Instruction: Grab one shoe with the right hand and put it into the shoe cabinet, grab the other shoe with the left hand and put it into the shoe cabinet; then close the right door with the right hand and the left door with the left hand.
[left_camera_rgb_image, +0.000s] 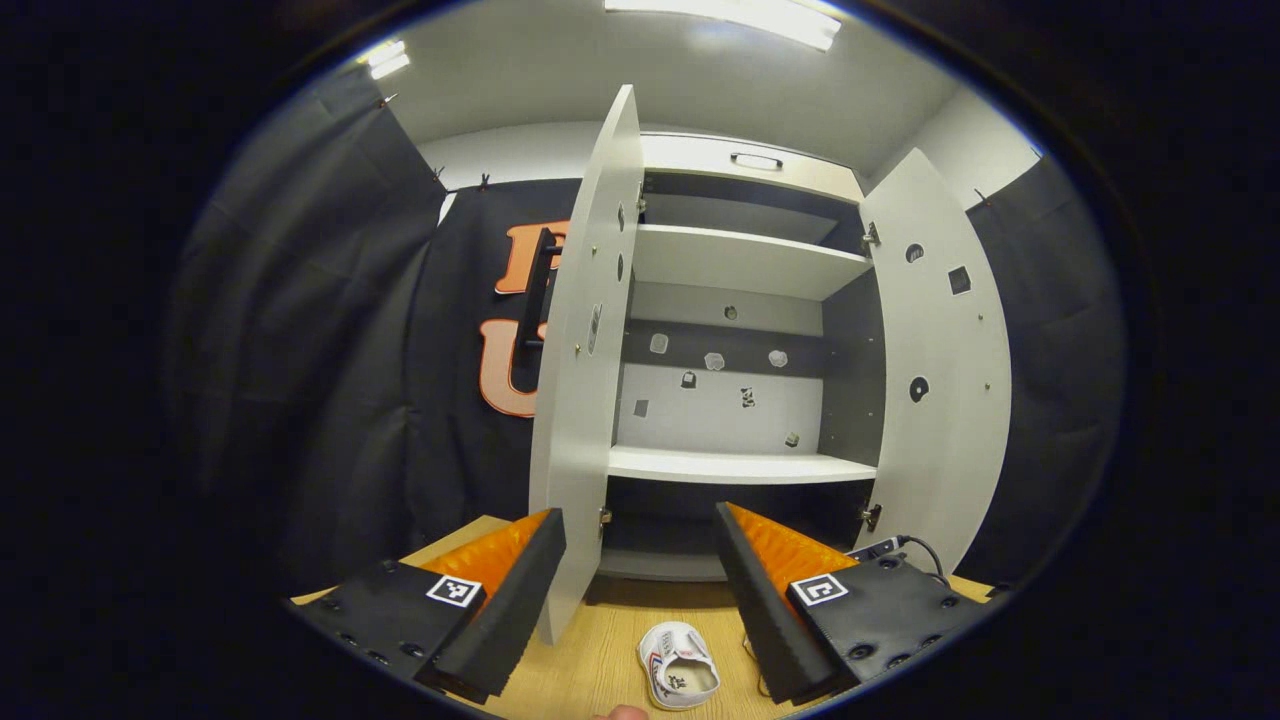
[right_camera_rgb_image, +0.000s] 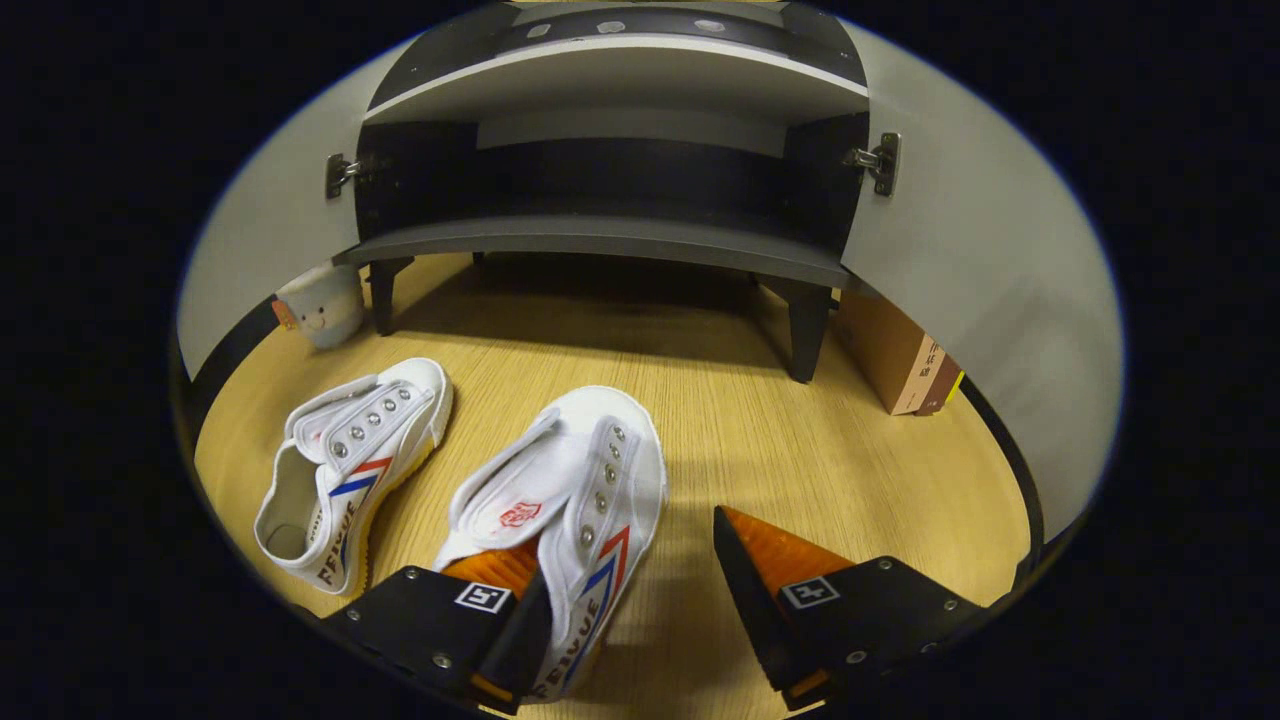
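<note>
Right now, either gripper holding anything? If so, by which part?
Nothing is held. The right gripper is open around the near shoe, one finger inside its opening, the other clear. The left gripper is open, facing the cabinet.

Near shoe's (right_camera_rgb_image: 560, 520) heel behind the right gripper's finger (right_camera_rgb_image: 520, 620); cardboard box (right_camera_rgb_image: 900, 355) half behind cabinet door (right_camera_rgb_image: 980, 290).

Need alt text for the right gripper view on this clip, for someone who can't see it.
The open right gripper reaches down over the nearer white shoe on the wooden floor, one finger inside its opening, not yet clamped. A second white shoe lies to its left. Beyond stands the open shoe cabinet, a small white cup by its leg.
</note>
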